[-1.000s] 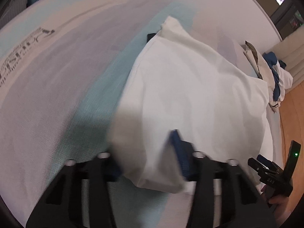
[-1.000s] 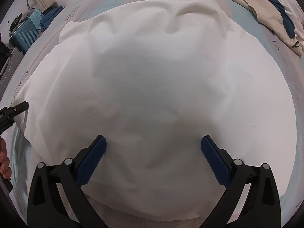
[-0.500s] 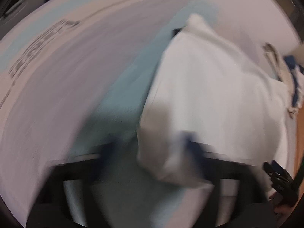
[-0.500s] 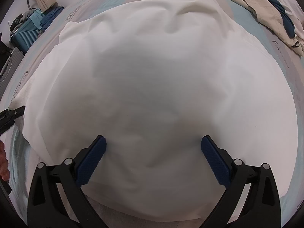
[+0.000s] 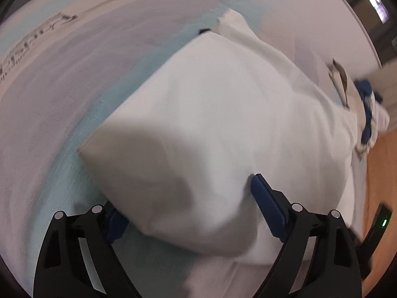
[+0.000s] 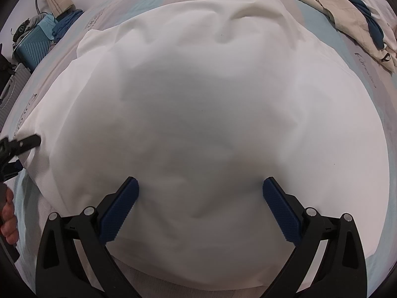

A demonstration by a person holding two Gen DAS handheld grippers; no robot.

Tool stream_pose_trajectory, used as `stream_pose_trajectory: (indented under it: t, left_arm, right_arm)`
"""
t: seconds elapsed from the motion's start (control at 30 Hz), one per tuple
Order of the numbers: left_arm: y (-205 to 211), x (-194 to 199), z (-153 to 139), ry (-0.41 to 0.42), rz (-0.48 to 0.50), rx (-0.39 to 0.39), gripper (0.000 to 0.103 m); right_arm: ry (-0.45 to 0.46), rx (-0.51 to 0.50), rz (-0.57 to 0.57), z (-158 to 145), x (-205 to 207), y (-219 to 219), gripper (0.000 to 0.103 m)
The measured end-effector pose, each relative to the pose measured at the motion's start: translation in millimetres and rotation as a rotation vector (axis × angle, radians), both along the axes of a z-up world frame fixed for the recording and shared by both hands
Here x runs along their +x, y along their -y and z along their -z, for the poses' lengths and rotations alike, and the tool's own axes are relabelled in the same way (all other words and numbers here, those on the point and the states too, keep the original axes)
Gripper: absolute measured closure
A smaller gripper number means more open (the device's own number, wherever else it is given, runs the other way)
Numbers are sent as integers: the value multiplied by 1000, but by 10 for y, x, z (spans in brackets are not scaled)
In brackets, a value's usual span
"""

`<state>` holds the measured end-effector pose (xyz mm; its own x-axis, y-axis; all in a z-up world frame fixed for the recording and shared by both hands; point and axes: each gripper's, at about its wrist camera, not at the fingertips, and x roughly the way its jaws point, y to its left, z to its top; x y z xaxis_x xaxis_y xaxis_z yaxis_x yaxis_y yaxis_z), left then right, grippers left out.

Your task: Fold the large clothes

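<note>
A large white garment [image 6: 211,114] lies spread on a bed with a pale blue and lilac cover [image 5: 62,79]. In the left wrist view the garment [image 5: 223,124] shows a folded corner at the near left. My left gripper [image 5: 188,206] is open, its jaws wide around that corner; the left pad is under the cloth edge and the right pad [image 5: 268,208] rests on top. My right gripper [image 6: 198,211] is open and empty, hovering over the near middle of the garment. The left gripper's tip shows at the left edge of the right wrist view [image 6: 22,145].
A heap of beige, white and dark blue clothes [image 6: 357,17] lies at the bed's far right, also in the left wrist view [image 5: 364,114]. A teal suitcase [image 6: 32,49] and bags stand off the bed's far left. Wooden floor [image 5: 382,173] runs along the right.
My left gripper has swung right and moved in over the garment's corner, which now lies between its open jaws. My right gripper has stayed still and open.
</note>
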<state>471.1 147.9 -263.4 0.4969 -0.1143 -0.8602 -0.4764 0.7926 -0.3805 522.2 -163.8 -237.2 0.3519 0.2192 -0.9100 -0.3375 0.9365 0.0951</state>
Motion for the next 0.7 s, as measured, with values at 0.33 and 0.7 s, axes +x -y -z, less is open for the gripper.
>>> stream_pose_trajectory:
  t: [0.33,0.7]
  left_arm:
    - [-13,-17,-108,41,55,20,83]
    - [149,-52,-444,110,110,77,97]
  right_arm:
    - [2,4,-3,6,0,14,7]
    - [15,23,72,-185,-17,277,7]
